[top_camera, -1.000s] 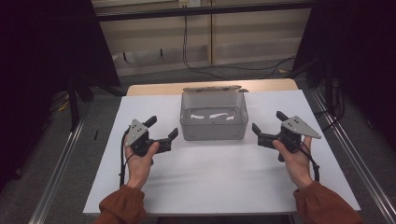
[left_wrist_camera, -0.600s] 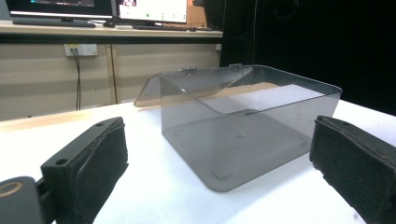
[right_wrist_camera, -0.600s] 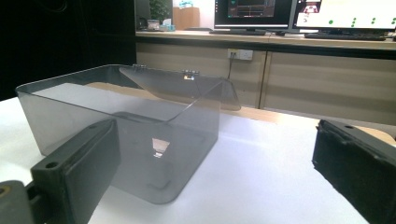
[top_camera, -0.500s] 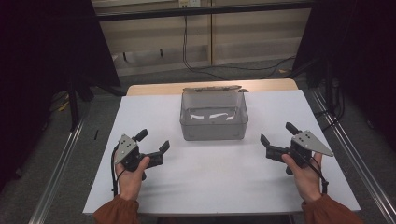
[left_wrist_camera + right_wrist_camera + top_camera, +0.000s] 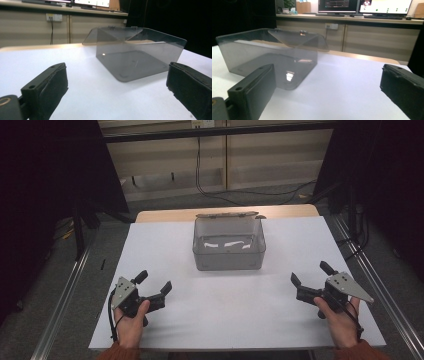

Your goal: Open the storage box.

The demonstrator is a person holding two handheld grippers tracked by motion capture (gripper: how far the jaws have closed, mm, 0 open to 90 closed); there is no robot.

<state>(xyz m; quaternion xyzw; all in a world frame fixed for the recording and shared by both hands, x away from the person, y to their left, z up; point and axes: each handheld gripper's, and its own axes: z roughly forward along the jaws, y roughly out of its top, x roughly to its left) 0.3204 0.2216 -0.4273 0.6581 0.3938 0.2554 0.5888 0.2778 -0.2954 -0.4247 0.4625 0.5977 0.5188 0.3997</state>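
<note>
A clear grey plastic box (image 5: pixel 229 249) with its lid hinged open at the back stands at the middle of the white table top (image 5: pixel 235 315). It looks empty. My left gripper (image 5: pixel 154 281) rests low near the table's front left, open, nothing between its jaws. My right gripper (image 5: pixel 311 272) sits near the front right, also open and empty. From the left gripper view the box (image 5: pixel 140 52) lies ahead to the right, past the open gripper (image 5: pixel 120 87). In the right gripper view the box (image 5: pixel 272 55) is ahead to the left of the open gripper (image 5: pixel 329 87).
The white sheet covers a wooden table whose far edge (image 5: pixel 165 215) shows behind the box. Metal rails (image 5: pixel 65 295) run along both sides on the floor. Cables (image 5: pixel 220 190) lie on the floor behind. Monitors (image 5: pixel 364 6) stand on a far counter.
Both hands have drawn back from beside the box toward the table's front edge and moved outward. Both grippers stay open. The box has not moved.
</note>
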